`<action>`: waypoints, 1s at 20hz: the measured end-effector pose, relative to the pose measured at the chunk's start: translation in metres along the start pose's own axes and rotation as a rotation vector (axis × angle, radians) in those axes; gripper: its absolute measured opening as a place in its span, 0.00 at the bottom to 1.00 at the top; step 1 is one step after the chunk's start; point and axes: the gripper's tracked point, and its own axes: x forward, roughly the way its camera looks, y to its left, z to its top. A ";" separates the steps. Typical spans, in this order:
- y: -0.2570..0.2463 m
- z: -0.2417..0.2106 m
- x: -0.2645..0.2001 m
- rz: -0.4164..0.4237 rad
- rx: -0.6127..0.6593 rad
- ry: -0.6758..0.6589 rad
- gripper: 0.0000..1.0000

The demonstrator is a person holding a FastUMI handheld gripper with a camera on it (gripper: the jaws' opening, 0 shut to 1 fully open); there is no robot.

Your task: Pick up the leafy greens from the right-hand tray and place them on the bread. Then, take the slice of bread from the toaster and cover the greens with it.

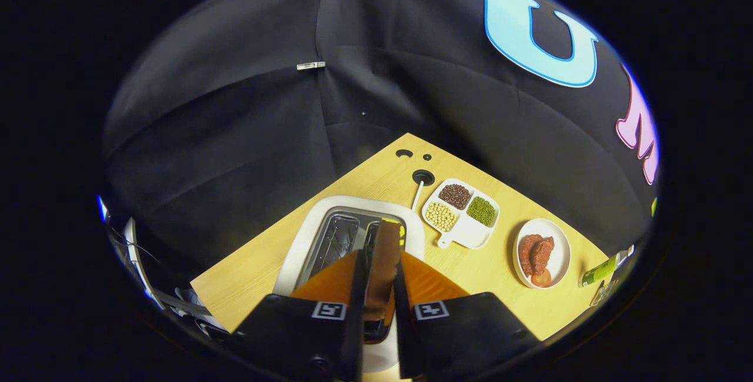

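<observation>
The slice of bread (385, 264) is held clamped edgewise between both fingers of the hand-held gripper (378, 311), directly above the toaster (306, 241) slot, evidently for a straight lift

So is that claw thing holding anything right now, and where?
Yes: the gripper pinches the slice of bread by its flat faces, above the toaster.
</observation>
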 end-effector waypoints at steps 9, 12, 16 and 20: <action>0.003 0.030 -0.037 0.065 -0.020 -0.117 0.14; -0.003 0.039 -0.063 0.096 0.004 -0.148 0.14; -0.019 0.053 -0.108 0.122 0.033 -0.203 0.14; -0.049 0.051 -0.152 0.125 0.093 -0.244 0.14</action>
